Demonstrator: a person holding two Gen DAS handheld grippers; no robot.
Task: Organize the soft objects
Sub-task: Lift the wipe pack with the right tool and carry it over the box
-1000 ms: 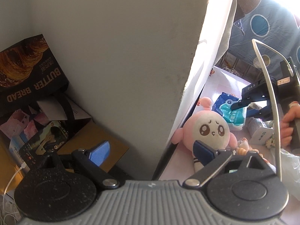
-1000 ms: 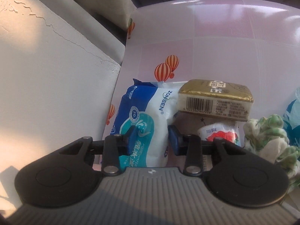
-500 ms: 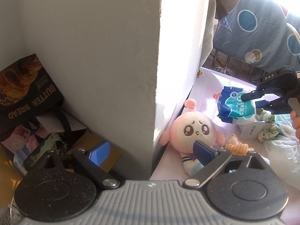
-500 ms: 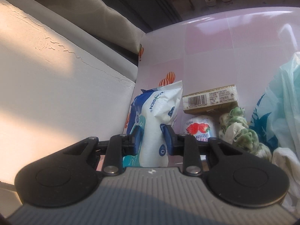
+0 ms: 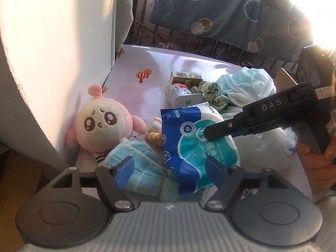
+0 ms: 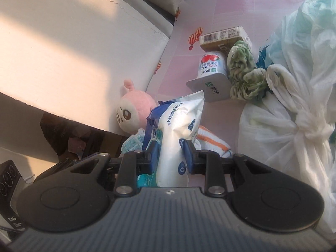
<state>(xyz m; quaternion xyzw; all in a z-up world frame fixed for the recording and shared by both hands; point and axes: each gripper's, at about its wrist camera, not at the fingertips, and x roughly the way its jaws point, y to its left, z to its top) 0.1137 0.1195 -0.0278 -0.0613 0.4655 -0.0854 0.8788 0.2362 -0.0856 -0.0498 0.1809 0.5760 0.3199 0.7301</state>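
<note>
Pink balloon-print worktop (image 5: 184,67) beside a pale wall: the right tool (image 6: 169,155) pinches the wet-wipe pack (image 6: 178,126), lifted above a pink plush (image 5: 100,126); the left tool (image 5: 170,168), jaws just narrowing, straddles the pack's lower end and a blue cloth (image 5: 145,168), gripping neither.

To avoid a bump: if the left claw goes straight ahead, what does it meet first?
Probably the wet wipes pack that the right claw holds, hanging between its fingers; the folded blue towel lies just below.

We are reading "DAS" on the right gripper (image 5: 212,133), "ZONSEN" (image 6: 175,113) and a circled "30" (image 5: 186,128) on the wipes pack (image 5: 197,147), and "DAS" on the black device (image 6: 9,180) showing at the right wrist view's left edge.
</note>
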